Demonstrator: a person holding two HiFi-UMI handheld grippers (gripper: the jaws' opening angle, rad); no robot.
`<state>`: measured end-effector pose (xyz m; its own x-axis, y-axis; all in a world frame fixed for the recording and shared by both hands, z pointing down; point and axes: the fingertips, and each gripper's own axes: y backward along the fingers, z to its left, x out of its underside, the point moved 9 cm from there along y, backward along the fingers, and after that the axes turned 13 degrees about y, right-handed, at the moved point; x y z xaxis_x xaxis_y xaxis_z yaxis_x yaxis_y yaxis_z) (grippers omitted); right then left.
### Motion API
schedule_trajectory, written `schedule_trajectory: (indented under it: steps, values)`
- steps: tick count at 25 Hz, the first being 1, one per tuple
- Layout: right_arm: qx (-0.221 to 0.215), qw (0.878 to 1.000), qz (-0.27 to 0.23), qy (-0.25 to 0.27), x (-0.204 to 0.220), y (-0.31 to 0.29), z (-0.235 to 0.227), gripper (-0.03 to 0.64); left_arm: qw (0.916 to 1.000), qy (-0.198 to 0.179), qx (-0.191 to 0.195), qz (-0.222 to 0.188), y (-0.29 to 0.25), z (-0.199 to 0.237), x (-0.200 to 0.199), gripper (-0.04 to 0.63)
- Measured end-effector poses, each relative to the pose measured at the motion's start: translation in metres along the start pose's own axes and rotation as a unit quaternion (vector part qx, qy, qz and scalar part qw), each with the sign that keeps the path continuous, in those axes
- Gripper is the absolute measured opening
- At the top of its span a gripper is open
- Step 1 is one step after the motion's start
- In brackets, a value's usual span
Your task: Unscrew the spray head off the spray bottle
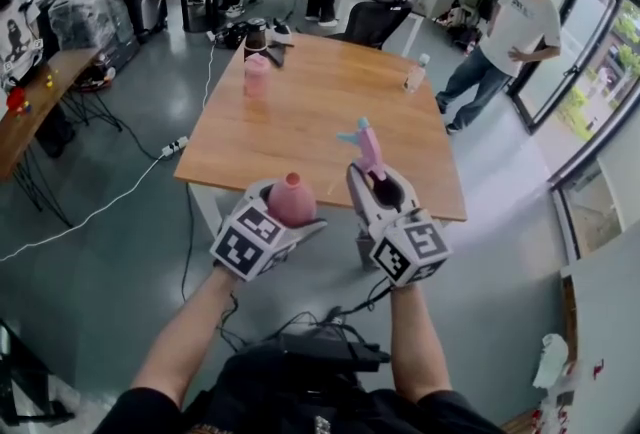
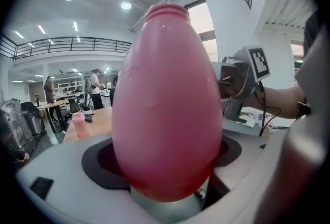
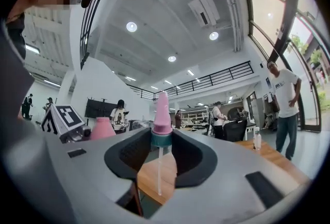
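The pink egg-shaped bottle [image 1: 292, 200] stands upright in my left gripper [image 1: 278, 214], which is shut on its lower body. In the left gripper view the bottle [image 2: 167, 104] fills the middle and its threaded neck on top is bare. The spray head [image 1: 368, 148], pink with a teal collar, is apart from the bottle and sits in my right gripper [image 1: 385, 190]. In the right gripper view the spray head [image 3: 162, 114] stands between the jaws of my right gripper [image 3: 160, 150], which are shut on its collar. Its thin clear tube [image 3: 159, 174] hangs free below. Both grippers are held in the air in front of the table's near edge.
Ahead lies a wooden table [image 1: 320, 122] with a pink cup [image 1: 257, 74], a clear water bottle [image 1: 416, 74] and dark items at its far end. A person [image 1: 512, 37] stands at the right by glass doors. A white cable [image 1: 110, 202] runs over the floor at the left.
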<state>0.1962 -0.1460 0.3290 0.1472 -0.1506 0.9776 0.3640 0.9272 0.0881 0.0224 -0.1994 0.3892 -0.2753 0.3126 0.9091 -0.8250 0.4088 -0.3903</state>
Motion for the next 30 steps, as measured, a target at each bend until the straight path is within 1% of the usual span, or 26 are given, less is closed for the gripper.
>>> schedule_trajectory:
  steps: [3, 8, 18, 30]
  values:
    - [0.015, 1.000, 0.022, 0.005, 0.006, -0.006, -0.001, 0.137, 0.9999, -0.006, -0.003, -0.010, 0.002, 0.004, -0.008, 0.423]
    - [0.024, 0.999, 0.038, 0.007, 0.011, -0.008, -0.001, 0.137, 0.9998, -0.007, -0.003, -0.016, 0.006, 0.004, -0.015, 0.423]
    - [0.025, 0.999, 0.042, 0.008, 0.011, -0.007, 0.002, 0.137, 0.9999, -0.008, 0.000, -0.009, 0.004, 0.004, -0.016, 0.424]
    - [0.026, 0.999, 0.039, 0.016, 0.016, -0.012, 0.001, 0.137, 0.9999, -0.009, 0.004, -0.012, -0.004, 0.011, -0.014, 0.423]
